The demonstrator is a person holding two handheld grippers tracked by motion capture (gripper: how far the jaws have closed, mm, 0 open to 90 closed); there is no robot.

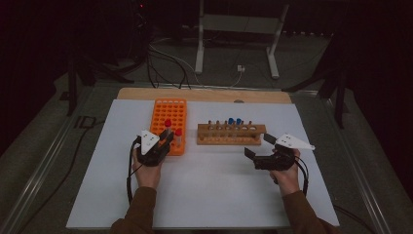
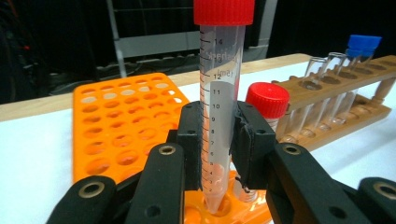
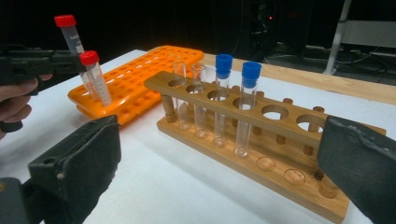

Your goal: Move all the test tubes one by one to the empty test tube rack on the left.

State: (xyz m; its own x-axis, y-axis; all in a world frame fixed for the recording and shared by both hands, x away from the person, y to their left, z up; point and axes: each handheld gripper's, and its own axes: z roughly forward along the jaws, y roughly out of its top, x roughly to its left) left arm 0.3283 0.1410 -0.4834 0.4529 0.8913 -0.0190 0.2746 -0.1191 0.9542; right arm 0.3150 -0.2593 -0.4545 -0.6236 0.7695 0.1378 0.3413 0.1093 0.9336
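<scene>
White table [image 1: 209,195], two racks [image 1: 232,134]

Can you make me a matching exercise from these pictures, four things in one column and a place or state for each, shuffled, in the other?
Things:
1. red-capped tube
2. blue-capped tubes
3. right tool
4. second red-capped tube

Places or states:
A. standing in the wooden rack
B. open, nothing between its jaws
C. clamped in the left tool, tip at a hole of the orange rack
D. standing by itself in the orange rack

Pairs: 1-C, 2-A, 3-B, 4-D
</scene>
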